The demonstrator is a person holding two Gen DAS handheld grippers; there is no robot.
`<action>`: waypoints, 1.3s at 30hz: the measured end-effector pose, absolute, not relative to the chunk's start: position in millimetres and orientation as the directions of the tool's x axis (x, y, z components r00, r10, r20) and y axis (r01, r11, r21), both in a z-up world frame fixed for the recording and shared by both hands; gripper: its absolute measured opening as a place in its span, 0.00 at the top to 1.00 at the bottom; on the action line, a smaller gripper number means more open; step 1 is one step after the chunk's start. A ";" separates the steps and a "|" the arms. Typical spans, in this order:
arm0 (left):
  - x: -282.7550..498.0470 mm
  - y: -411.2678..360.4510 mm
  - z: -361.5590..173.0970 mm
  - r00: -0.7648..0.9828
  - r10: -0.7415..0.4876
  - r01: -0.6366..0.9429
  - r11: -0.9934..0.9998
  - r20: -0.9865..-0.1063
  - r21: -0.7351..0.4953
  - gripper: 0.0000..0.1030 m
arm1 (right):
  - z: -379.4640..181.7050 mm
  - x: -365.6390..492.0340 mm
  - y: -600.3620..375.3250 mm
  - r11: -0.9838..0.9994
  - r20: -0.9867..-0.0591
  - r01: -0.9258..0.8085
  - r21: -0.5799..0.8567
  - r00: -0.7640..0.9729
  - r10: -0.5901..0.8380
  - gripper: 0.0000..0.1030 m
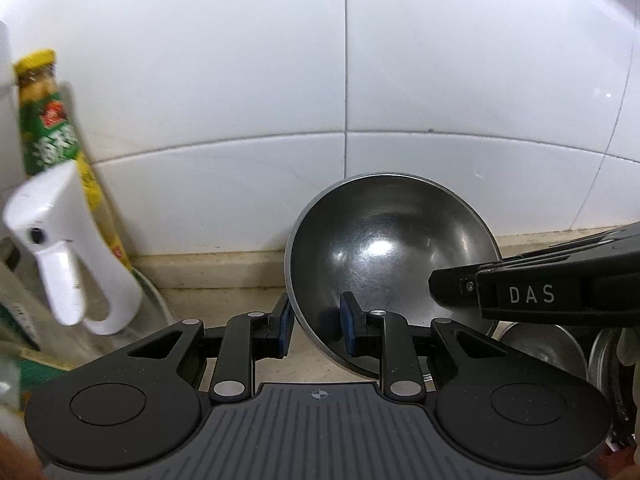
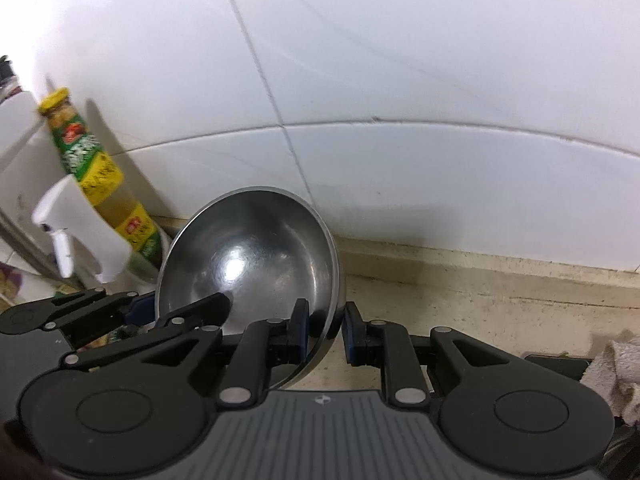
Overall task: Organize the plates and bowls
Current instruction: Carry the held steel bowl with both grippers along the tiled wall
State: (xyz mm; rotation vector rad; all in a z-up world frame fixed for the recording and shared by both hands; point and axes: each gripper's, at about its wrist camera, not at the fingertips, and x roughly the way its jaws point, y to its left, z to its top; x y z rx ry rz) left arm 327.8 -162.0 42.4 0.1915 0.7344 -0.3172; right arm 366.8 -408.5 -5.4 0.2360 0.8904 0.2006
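A steel bowl (image 1: 384,248) is held tilted on its edge, its hollow facing me, in front of the white tiled wall. My left gripper (image 1: 316,326) has its blue pads on either side of the bowl's left rim, with a gap showing. My right gripper (image 2: 326,330) straddles the bowl's (image 2: 256,248) right rim, its pads close to the metal on both sides. The right gripper also shows in the left wrist view (image 1: 452,286), reaching in from the right. More steel dishes (image 1: 536,348) lie below the bowl at the lower right.
A green and yellow sauce bottle (image 1: 52,128) and a white spray bottle (image 1: 68,256) stand at the left by the wall. A beige stone counter ledge (image 2: 500,300) runs along the wall. A grey cloth (image 2: 612,364) lies at the right edge.
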 end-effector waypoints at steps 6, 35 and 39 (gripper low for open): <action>303.7 -154.0 59.7 0.722 -0.213 0.340 0.938 -0.659 0.070 0.69 | 12.7 345.0 -399.8 0.956 -0.725 -0.097 0.276 0.631 0.274 0.85; 234.2 -112.9 24.4 0.668 -0.192 0.324 0.945 -0.719 0.049 0.66 | -14.2 273.4 -354.8 0.953 -0.796 -0.145 0.265 0.526 0.301 0.85; 236.3 -110.5 14.8 0.652 -0.185 0.324 0.945 -0.735 0.049 0.66 | -25.3 275.6 -349.8 0.951 -0.810 -0.145 0.273 0.499 0.309 0.85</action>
